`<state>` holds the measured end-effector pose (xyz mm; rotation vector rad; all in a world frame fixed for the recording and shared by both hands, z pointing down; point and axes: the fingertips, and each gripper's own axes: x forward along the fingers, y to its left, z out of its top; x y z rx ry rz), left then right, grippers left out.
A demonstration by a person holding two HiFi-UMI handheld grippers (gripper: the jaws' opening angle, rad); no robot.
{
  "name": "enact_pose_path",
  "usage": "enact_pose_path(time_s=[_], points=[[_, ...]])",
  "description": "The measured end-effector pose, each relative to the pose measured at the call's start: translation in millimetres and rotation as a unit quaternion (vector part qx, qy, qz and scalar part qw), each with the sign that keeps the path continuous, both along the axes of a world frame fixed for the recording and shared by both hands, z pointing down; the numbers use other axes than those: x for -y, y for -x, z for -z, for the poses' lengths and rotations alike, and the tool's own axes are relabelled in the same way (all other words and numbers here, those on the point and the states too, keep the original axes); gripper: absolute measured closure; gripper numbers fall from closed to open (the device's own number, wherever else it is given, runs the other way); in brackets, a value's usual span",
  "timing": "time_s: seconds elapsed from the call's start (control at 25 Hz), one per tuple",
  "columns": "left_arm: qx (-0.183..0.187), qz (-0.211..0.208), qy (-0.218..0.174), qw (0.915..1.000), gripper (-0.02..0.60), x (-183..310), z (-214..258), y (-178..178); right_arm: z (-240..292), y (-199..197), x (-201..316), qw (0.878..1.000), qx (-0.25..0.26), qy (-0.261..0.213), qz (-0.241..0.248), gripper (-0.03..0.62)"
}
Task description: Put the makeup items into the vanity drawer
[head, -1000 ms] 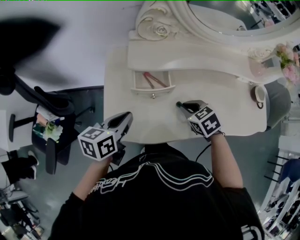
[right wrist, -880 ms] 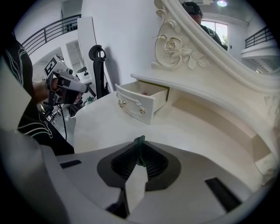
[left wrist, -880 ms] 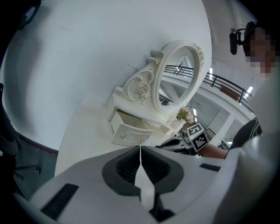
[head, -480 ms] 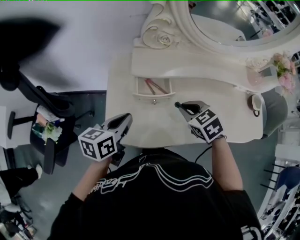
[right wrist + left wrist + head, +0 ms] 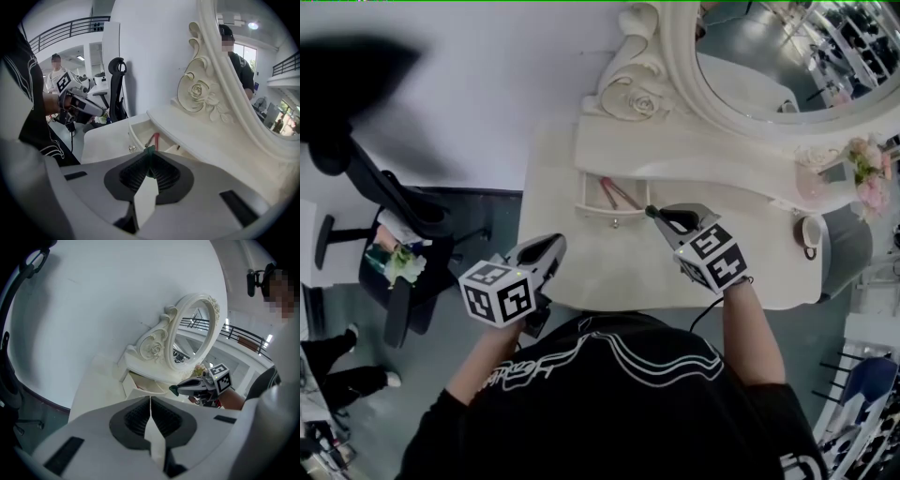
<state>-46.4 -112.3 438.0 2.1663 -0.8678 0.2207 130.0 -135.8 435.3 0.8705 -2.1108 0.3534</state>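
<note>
Item under carriage: a slim dark green makeup item, with only its end showing, is pinched at the tips of the right gripper, whose jaws are pressed onto it. It hangs above the vanity top, just beside the front right corner of the open drawer and not yet over the cavity. Pink and red pencils lie slanted inside the drawer. The left gripper hovers over the table's near left corner, its jaws pressed together on nothing. Assessment: the step in hand is delivery into the drawer. Recommended: carry the tip over the drawer front, clear of the knob and under the overhanging shelf. Lower it close to the drawer floor, align it with the pencils, and only then part the jaws. A release from height risks a bounce or a roll-out.
</note>
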Motion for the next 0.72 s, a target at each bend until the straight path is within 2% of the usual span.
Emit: enact_pose_path(time_s=[0.32, 0.72], points=[[0.001, 0.019, 0.007, 0.9998, 0.554, 8.5, -5.7, 8.6, -2.0, 25.6, 30.4, 0.999, -0.004, -0.006, 0.036, 0.542], [0.001, 0.036, 0.021, 0.9991, 0.554, 19.9, -15.7, 15.3, -35.3, 45.7, 54.5, 0.998, -0.017, 0.015, 0.063, 0.542]])
